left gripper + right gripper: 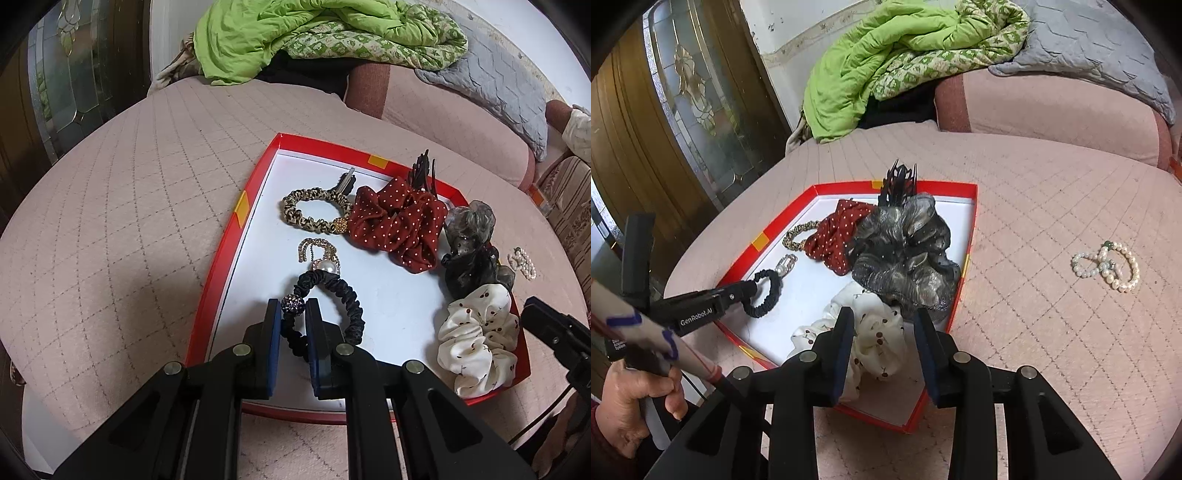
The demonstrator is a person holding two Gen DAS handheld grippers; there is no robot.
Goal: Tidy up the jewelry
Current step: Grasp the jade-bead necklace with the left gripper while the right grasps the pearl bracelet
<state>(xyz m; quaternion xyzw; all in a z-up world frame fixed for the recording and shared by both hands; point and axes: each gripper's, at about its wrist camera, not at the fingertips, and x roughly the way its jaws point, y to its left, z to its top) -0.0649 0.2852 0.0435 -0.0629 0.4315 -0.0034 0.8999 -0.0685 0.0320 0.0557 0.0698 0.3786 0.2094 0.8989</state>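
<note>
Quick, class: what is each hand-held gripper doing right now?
Left hand-held gripper: closed on the black hair tie.
Right hand-held gripper: open, empty, above the white scrunchie.

1. The tray [236, 236] shows a red rim, a white floor and orange-yellow tabs.
2. At its centre, the big scrunchie [397, 221] is dark red with white dots.
3. Left of that, a hair tie [314, 212] in leopard tan and black with a gold bead.
4. Nearer than the leopard one, a black hair tie [347, 306] carries a sparkly dark bead.
5. On the tray's right side, a sheer grey-black scrunchie [905, 251].
6. Near that, a cream scrunchie [875, 332] with small dark-red cherries.
7. Right of the tray, white pearl bracelets [1108, 264] with a green bead.
8. Underneath, a pale pink cover [110, 229] quilted in squares.
</note>
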